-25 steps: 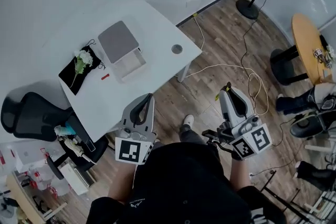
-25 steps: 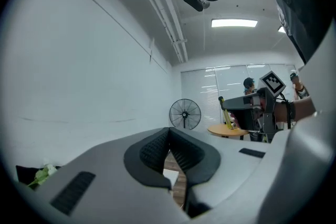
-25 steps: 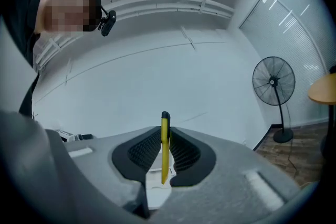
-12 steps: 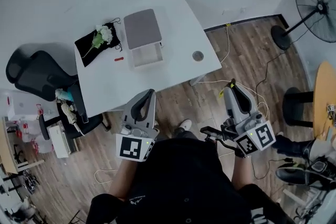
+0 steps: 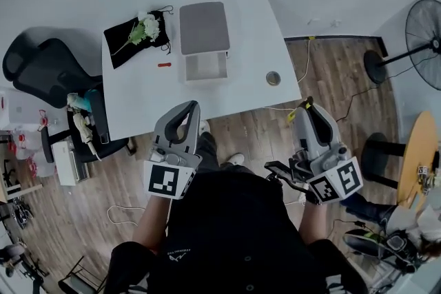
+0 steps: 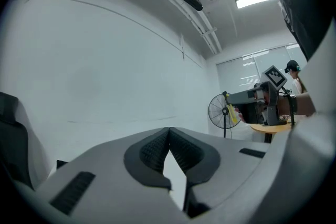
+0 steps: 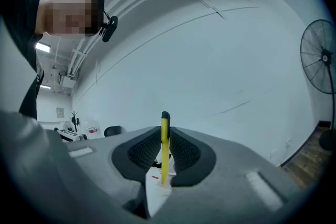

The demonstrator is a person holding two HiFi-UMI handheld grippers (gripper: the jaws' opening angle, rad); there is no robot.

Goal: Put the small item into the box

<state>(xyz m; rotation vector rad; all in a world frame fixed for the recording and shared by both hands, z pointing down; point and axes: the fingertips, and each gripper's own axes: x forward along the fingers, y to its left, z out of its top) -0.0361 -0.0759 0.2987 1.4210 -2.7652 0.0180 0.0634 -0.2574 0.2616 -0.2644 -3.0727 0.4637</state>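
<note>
White table (image 5: 251, 38), open box (image 5: 204, 27), thin yellow item (image 7: 164, 153) in right hand-held gripper (image 7: 165, 132)

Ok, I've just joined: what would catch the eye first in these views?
The right gripper is shut on a thin yellow item, held short of the white table. On the table sits an open box, its grey lid on the far side, and a small red item just left of it. The left gripper is shut and empty.

Dressed in a black short-sleeved shirt (image 5: 241, 231) with a small white logo (image 5: 178, 252); white shoe (image 5: 234, 160). Light grey shells on left gripper (image 5: 191, 105) and right gripper (image 5: 303, 104); black ribbed pads (image 6: 152, 149); white cubes (image 5: 165, 180) bearing black square markers.
</note>
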